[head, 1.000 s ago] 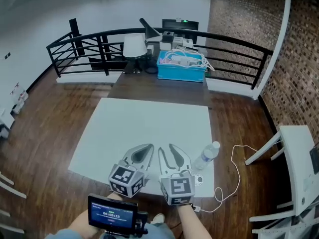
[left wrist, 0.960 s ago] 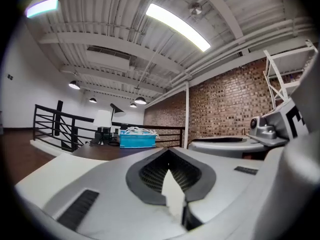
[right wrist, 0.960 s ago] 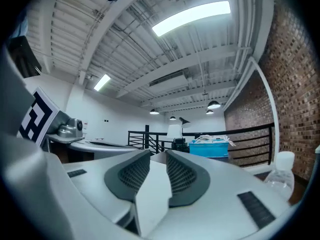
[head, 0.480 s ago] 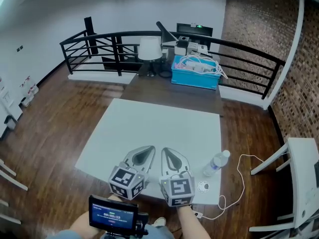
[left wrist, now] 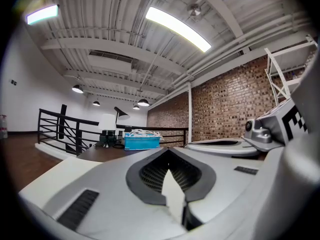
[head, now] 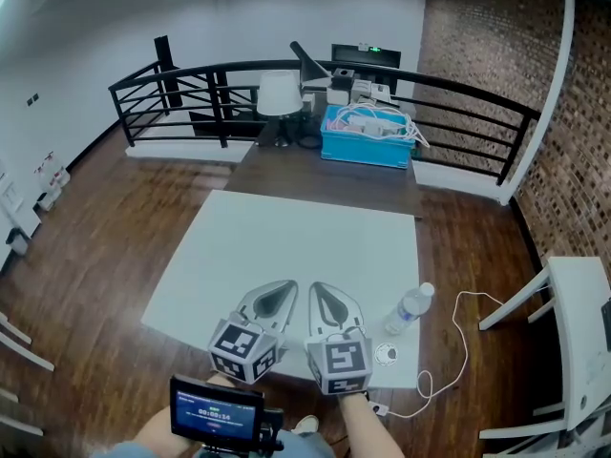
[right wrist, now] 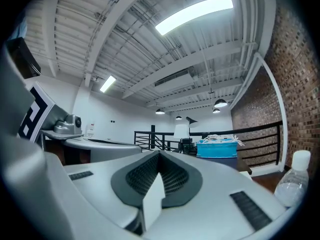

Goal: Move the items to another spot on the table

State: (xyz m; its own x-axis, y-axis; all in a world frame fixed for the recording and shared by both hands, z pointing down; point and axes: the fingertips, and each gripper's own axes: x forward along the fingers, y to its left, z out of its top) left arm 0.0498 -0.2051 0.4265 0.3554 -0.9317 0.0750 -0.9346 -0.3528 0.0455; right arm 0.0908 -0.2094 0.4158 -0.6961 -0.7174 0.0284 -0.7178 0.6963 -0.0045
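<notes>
Right gripper (head: 335, 304) and left gripper (head: 270, 301) both clamped shut, empty, over near desk (head: 286, 241) edge. Water bottle (head: 408, 308) stands near-right, by desk edge. Risk: closed jaws nudge it; it topples off.

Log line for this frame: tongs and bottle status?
left tongs: shut, empty | right tongs: shut, empty | bottle: on table near right edge, untouched | phase: pre-grasp
</notes>
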